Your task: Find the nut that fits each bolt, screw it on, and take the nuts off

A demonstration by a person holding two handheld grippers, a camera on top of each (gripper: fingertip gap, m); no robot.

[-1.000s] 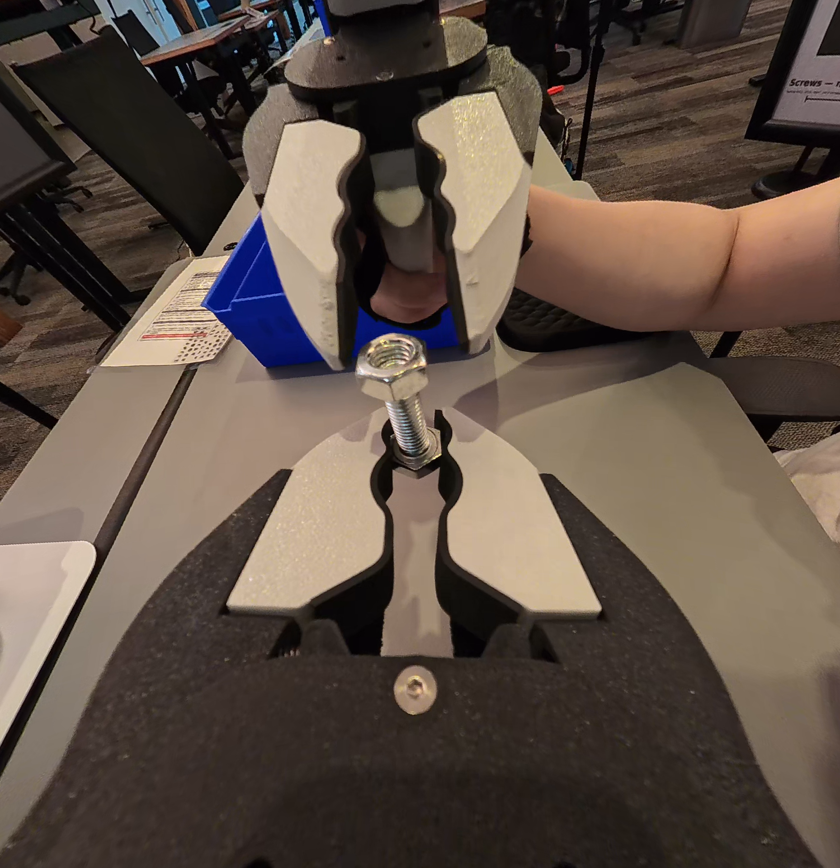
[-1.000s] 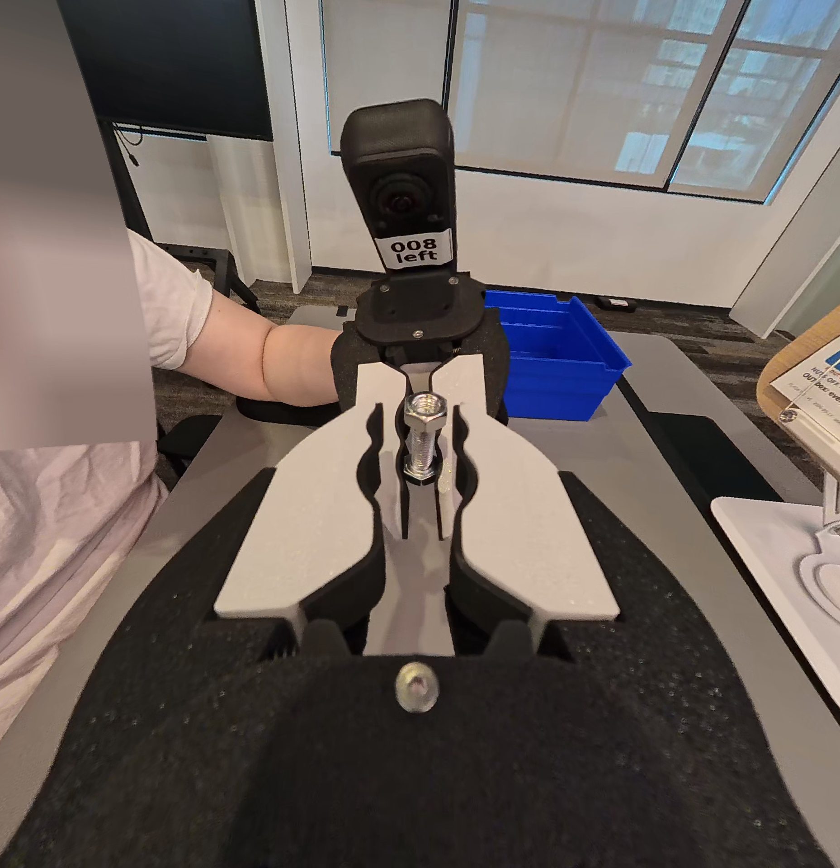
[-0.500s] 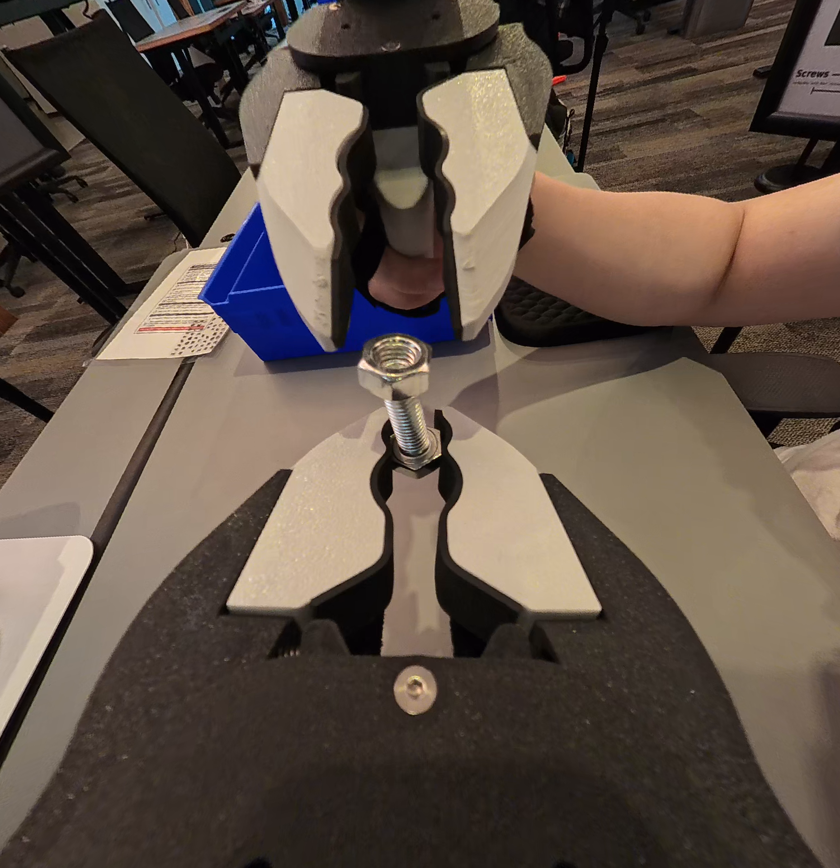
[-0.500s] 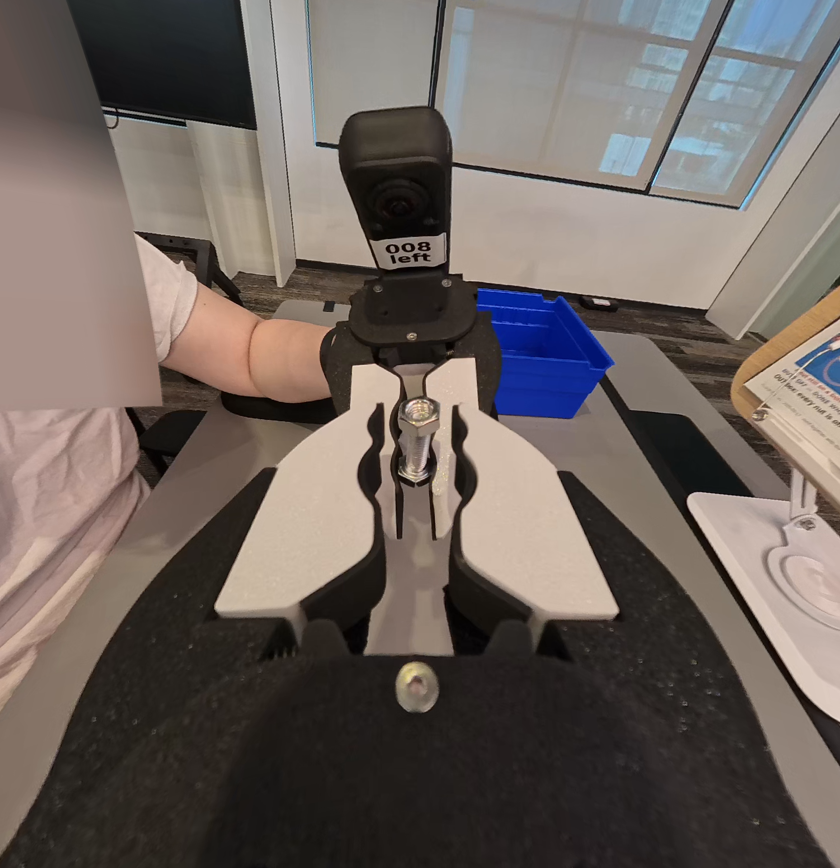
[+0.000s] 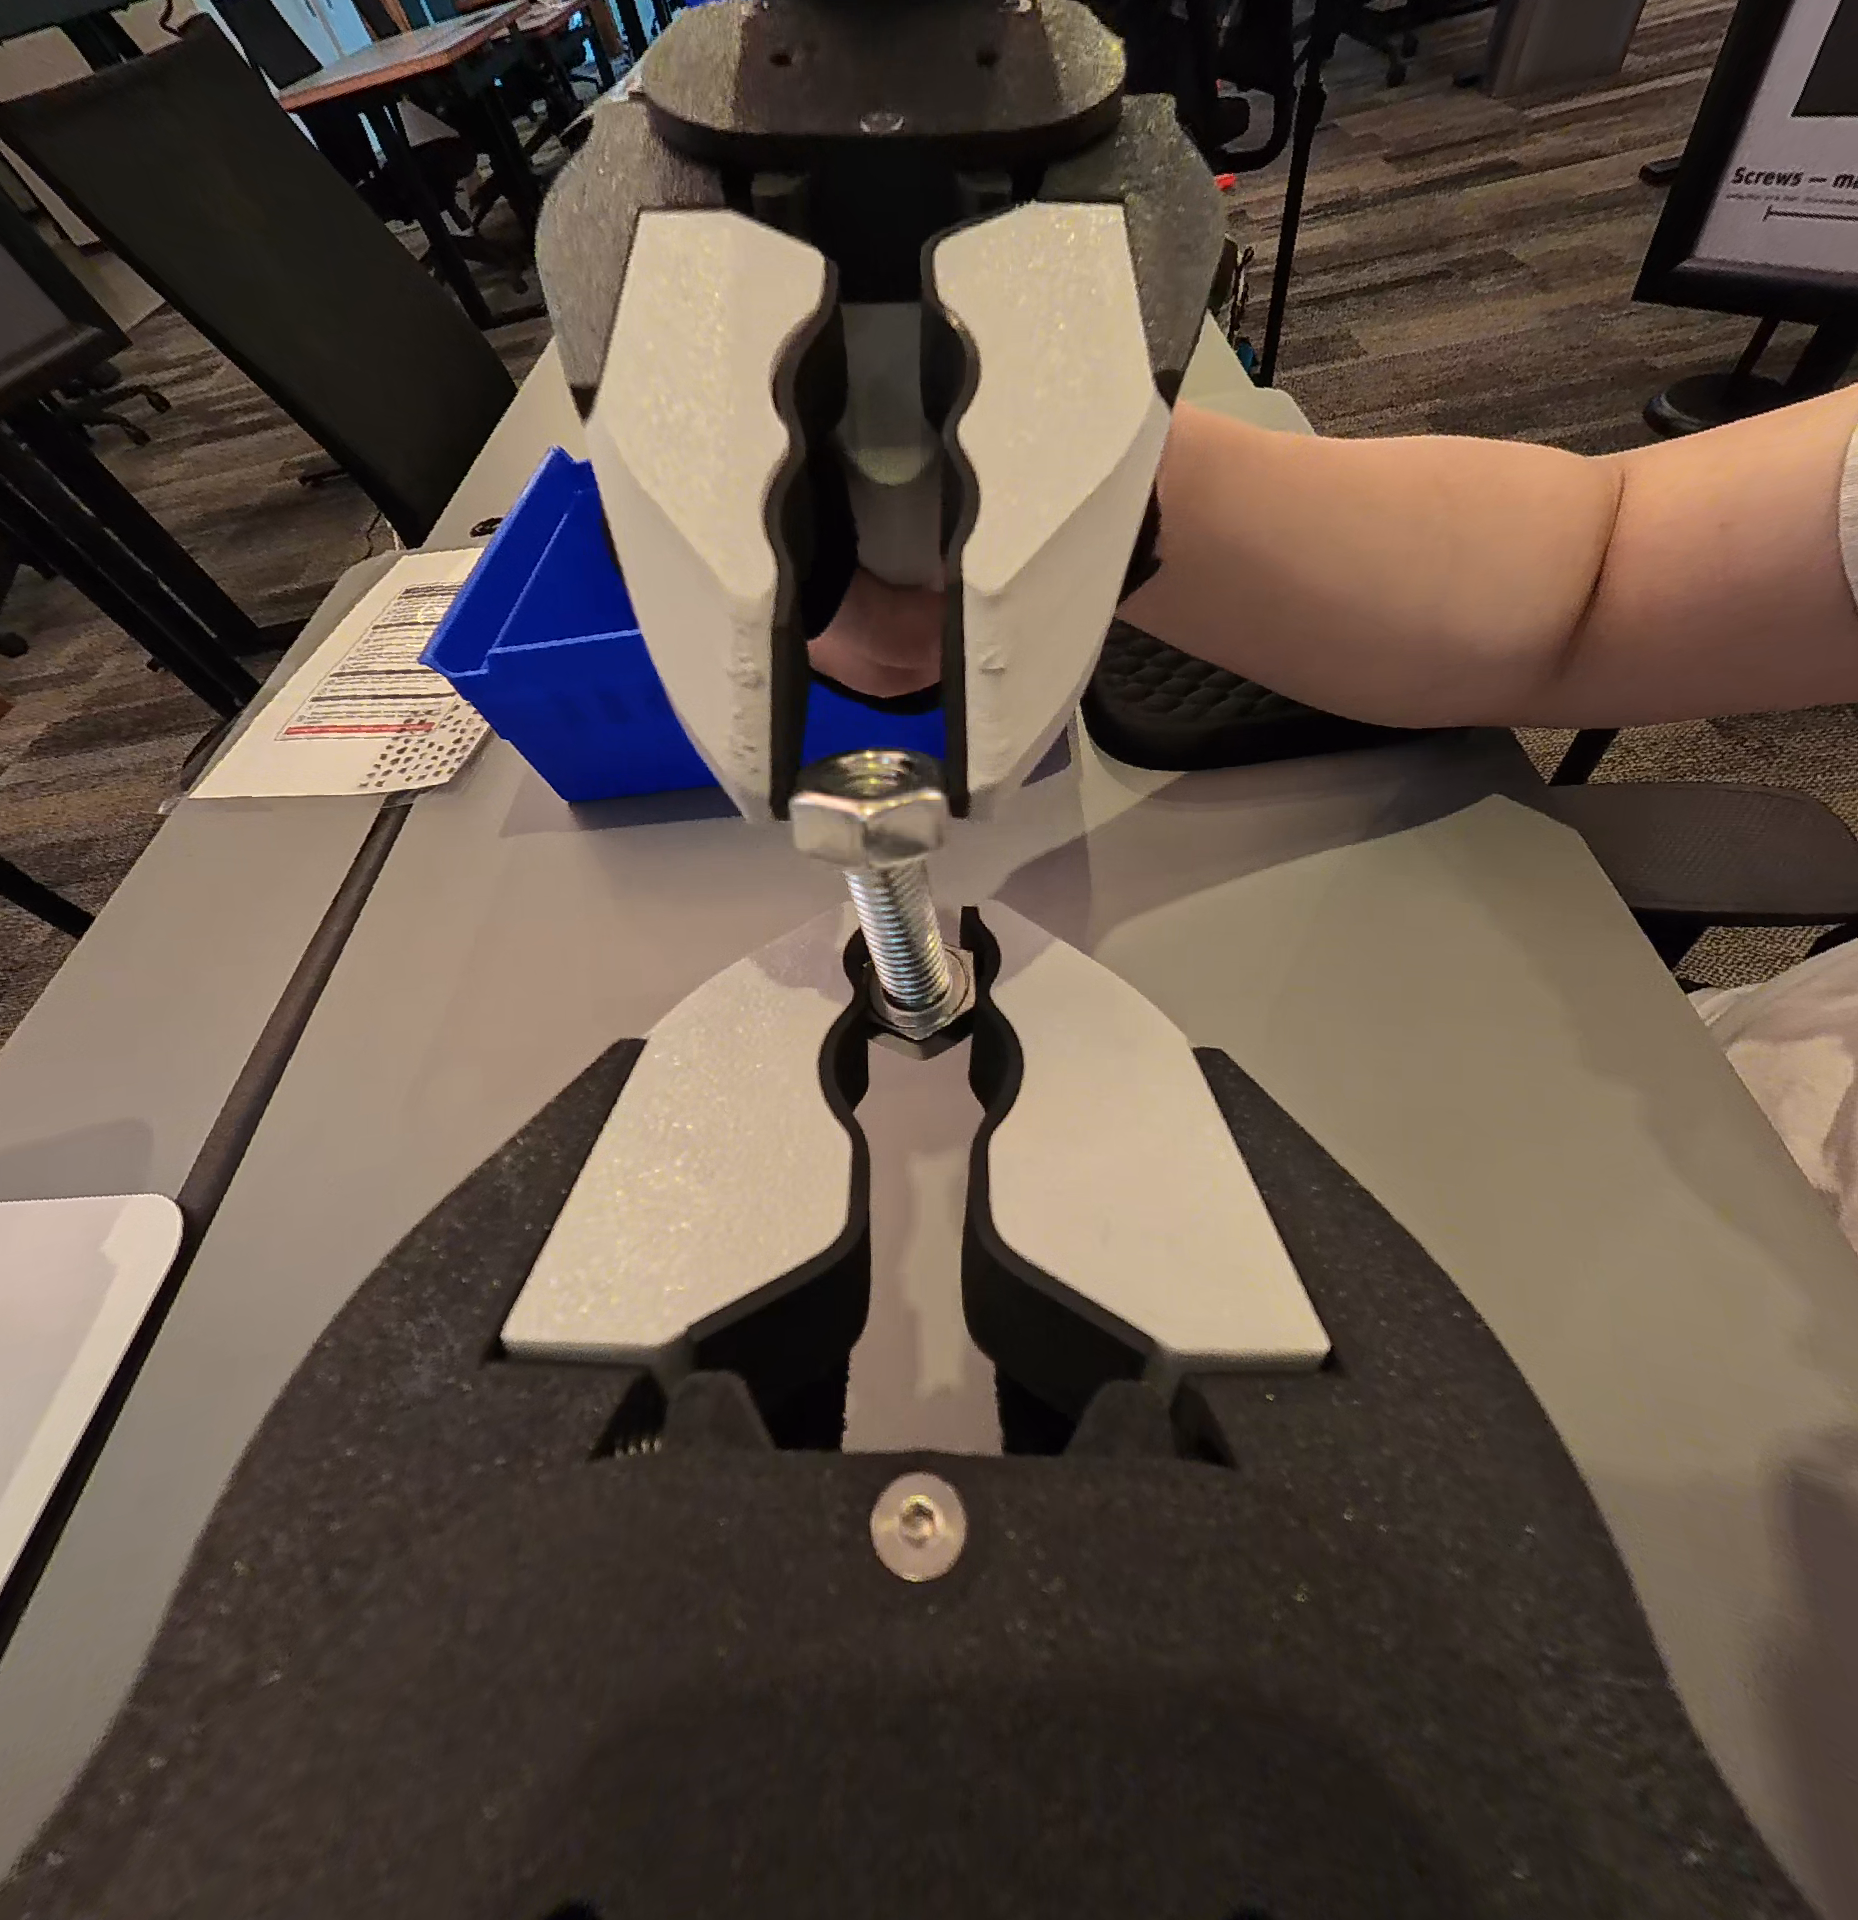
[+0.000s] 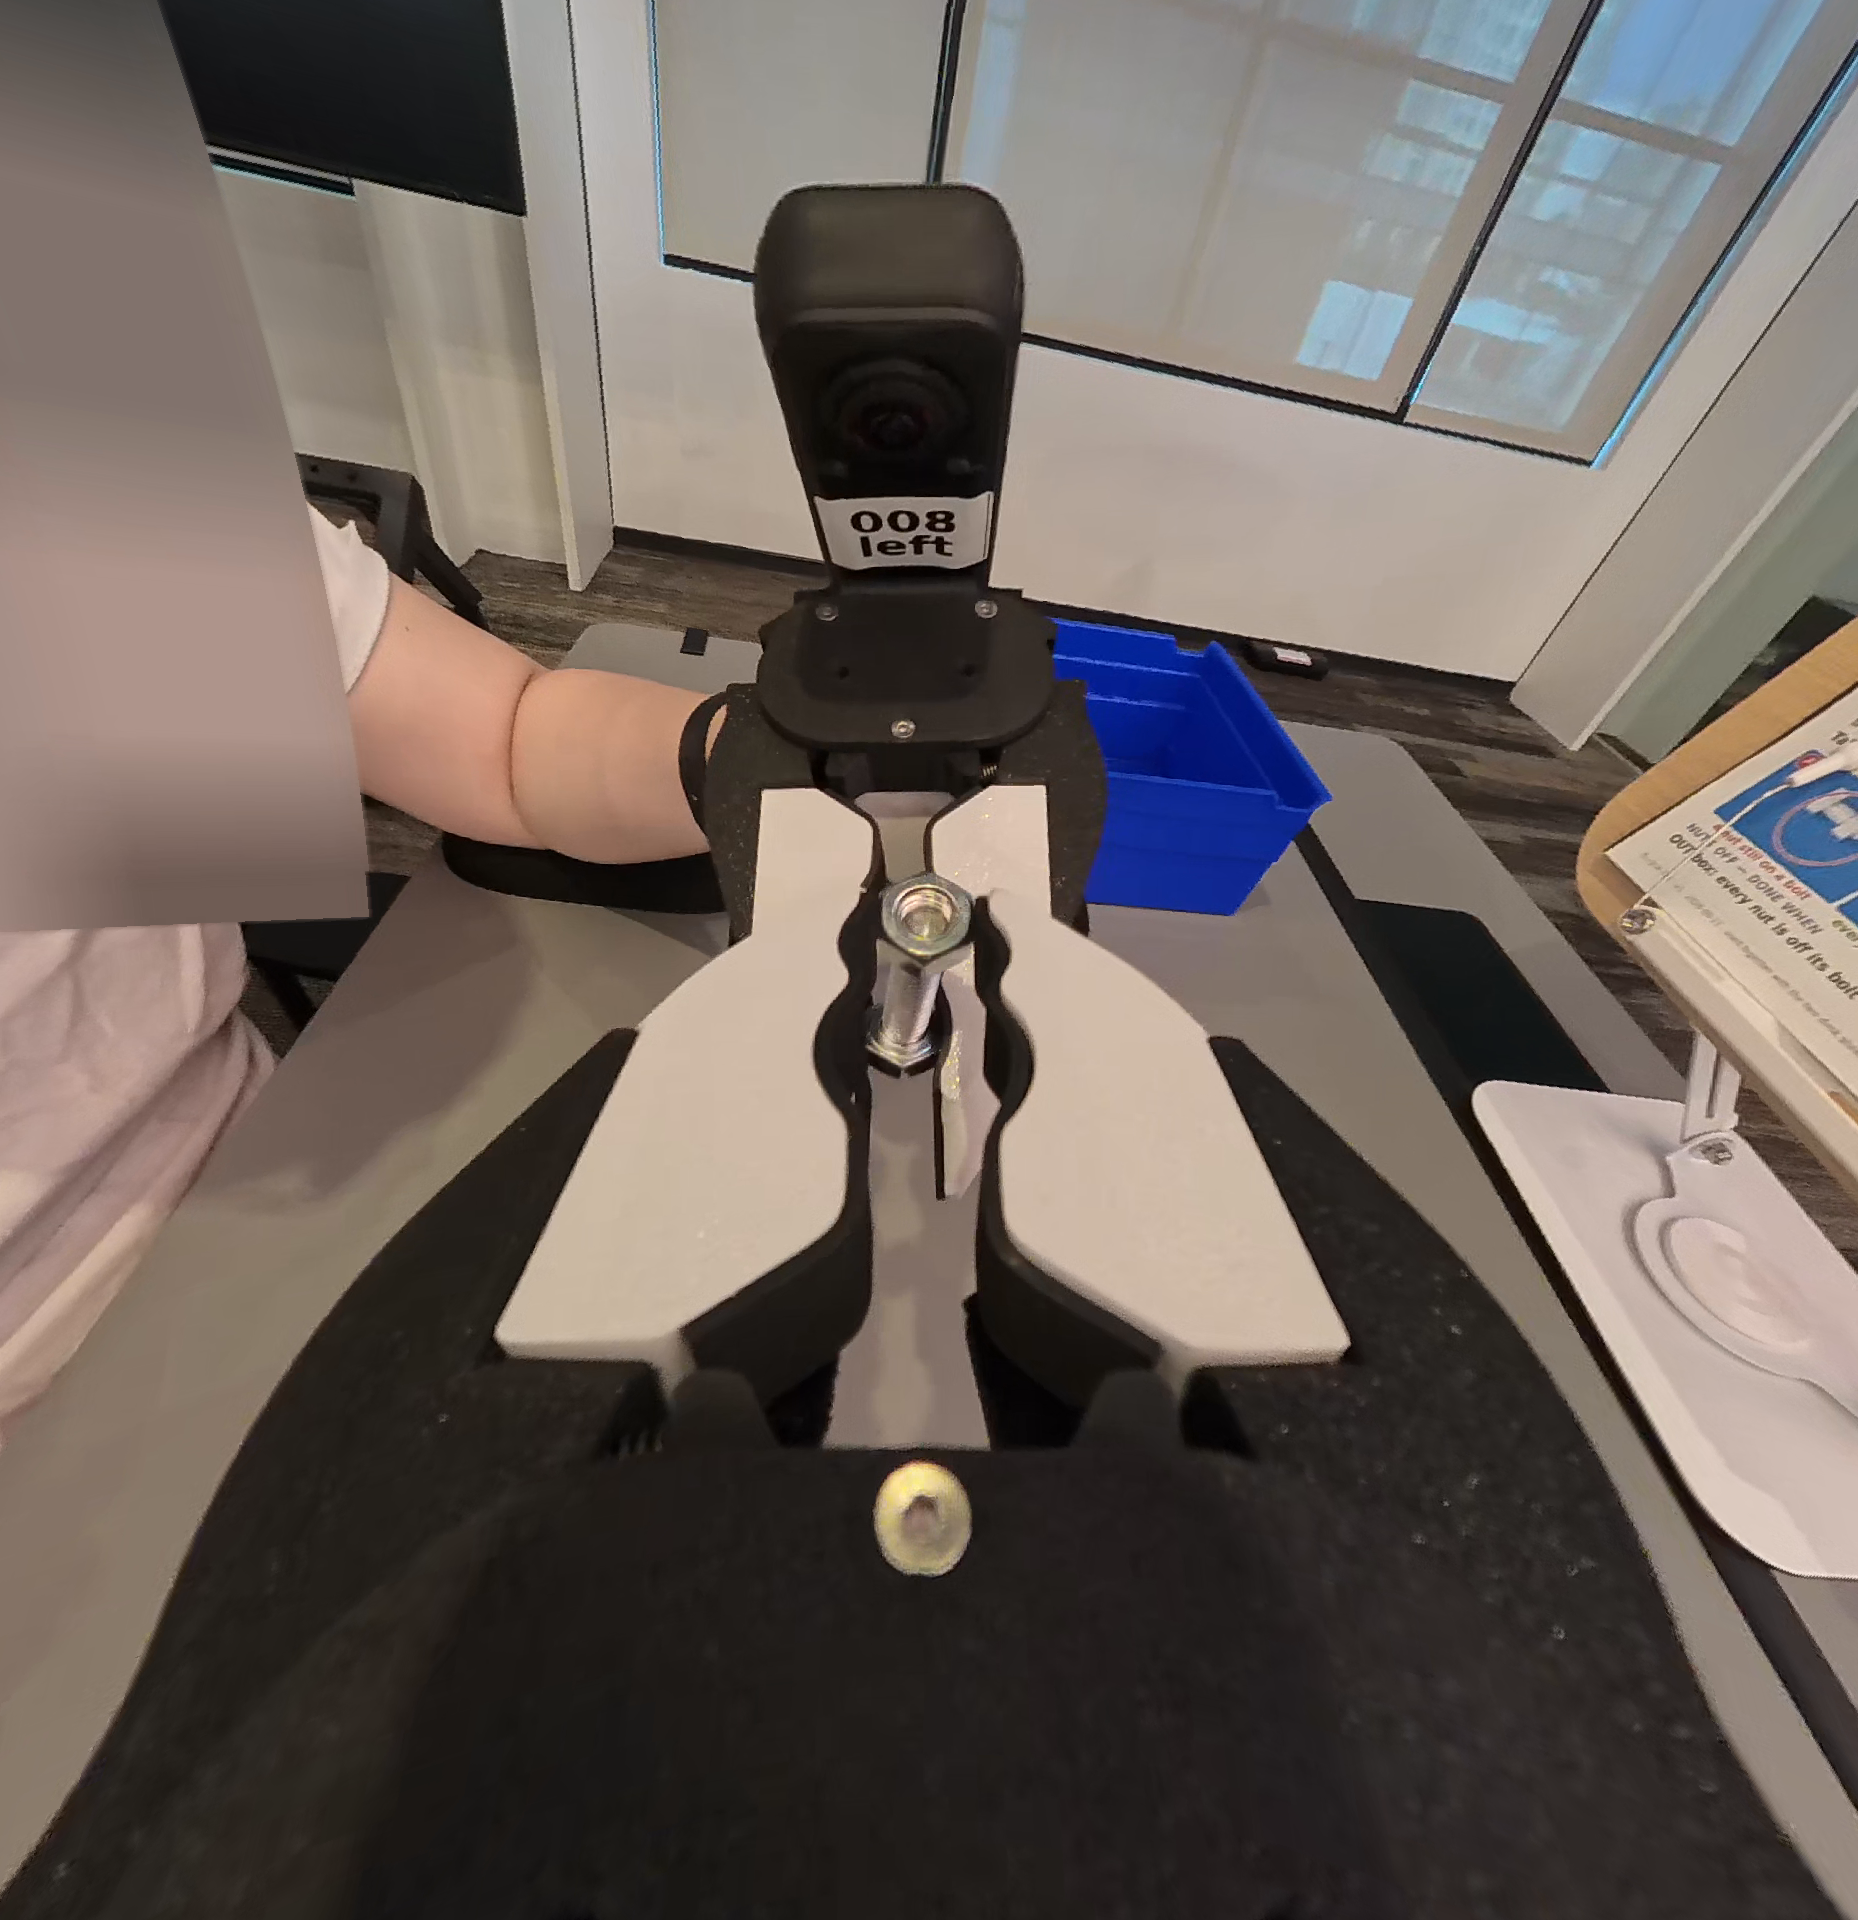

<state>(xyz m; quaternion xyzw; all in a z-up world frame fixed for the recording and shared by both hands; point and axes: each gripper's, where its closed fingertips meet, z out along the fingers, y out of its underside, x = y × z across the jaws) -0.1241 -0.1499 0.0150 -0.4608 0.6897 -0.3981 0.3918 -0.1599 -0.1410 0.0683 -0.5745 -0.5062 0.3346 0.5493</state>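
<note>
Bolt (image 5: 897,940) upright | left gripper (image 5: 917,977) clamps head | right gripper (image 5: 869,800) at nut (image 5: 869,821)

Daylight coming through large dark-framed windows (image 6: 1320,208) ahead of right tongs; black mesh chairs (image 5: 229,270) standing on patterned carpet (image 5: 1476,260) beyond left tongs.

Quick count: one bolt (image 5: 897,940), standing up near the middle of the desk (image 5: 1320,1039), with one nut (image 5: 869,818) on its top end. Two grippers, left (image 5: 917,971) and right (image 6: 917,971). One blue bin (image 5: 582,681) toward the desk's far edge. One printed sheet (image 5: 364,691) beside that bin.
</note>
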